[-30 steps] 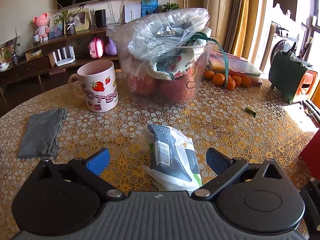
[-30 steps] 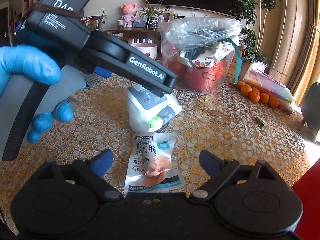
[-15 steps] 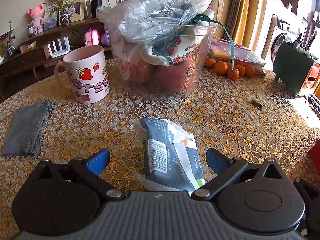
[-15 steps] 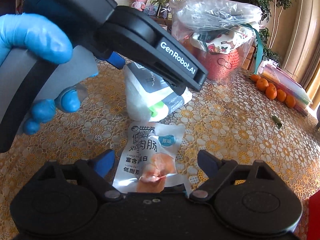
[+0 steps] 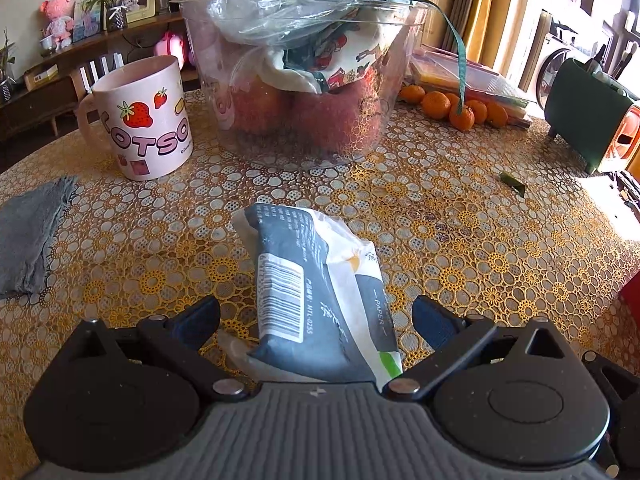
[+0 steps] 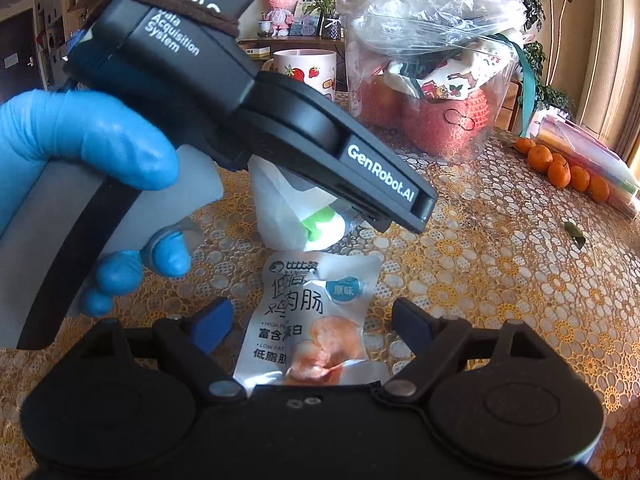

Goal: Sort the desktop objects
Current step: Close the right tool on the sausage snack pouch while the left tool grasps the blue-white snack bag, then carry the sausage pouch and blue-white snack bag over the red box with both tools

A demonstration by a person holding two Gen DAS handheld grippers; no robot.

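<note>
Left gripper (image 5: 316, 316) fingers spread astride tissue pack (image 5: 316, 292), not pinching. Right gripper (image 6: 312, 324) fingers closing around flat snack pouch (image 6: 308, 328) on surface (image 6: 500, 272), no contact yet. Risk: pouch slipping under pads; grippers close, likely collision.

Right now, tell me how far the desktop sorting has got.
Nothing looks sorted yet. In hand: the left claw stands open astride the tissue pack, and the right claw is closing around the sausage packet; neither grips yet. Left: lift and place both packs, plus the grey cloth and green scrap lying loose on the table.
</note>
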